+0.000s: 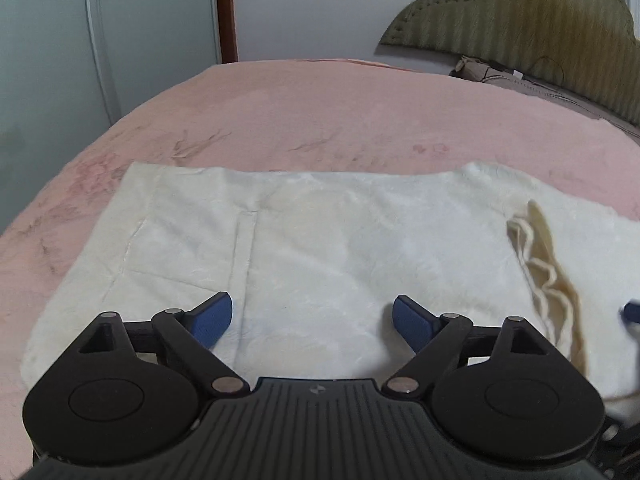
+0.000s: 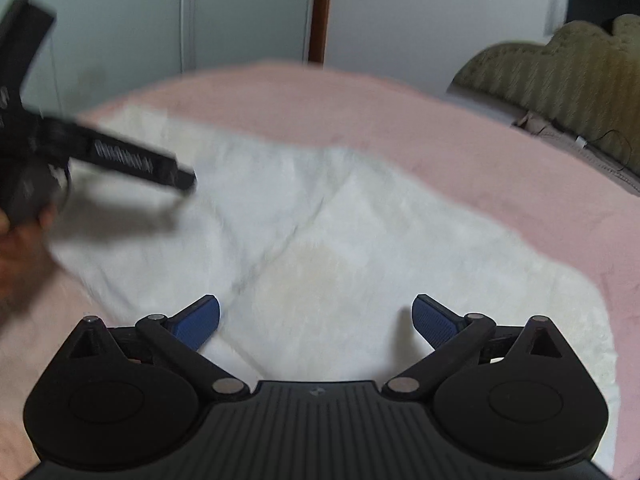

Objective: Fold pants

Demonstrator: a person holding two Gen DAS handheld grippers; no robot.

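Observation:
White fleecy pants [image 1: 320, 248] lie flat in a folded rectangle on the pink bed cover [image 1: 320, 112]. A cream drawstring [image 1: 548, 280] lies on their right part. My left gripper [image 1: 312, 318] is open and empty, just above the near part of the pants. In the right wrist view the pants [image 2: 320, 248] look blurred. My right gripper [image 2: 316, 320] is open and empty over them. The left gripper [image 2: 132, 160] shows there at the left, blurred, above the pants' far left part. A blue fingertip [image 1: 632, 312] of the right gripper shows at the left wrist view's right edge.
An olive upholstered headboard [image 1: 540, 32] stands at the back right, with cables [image 1: 520, 80] along its foot. A pale wardrobe [image 1: 100, 40] and a brown door frame [image 1: 226, 8] stand behind the bed. A hand [image 2: 16, 248] shows at the left edge.

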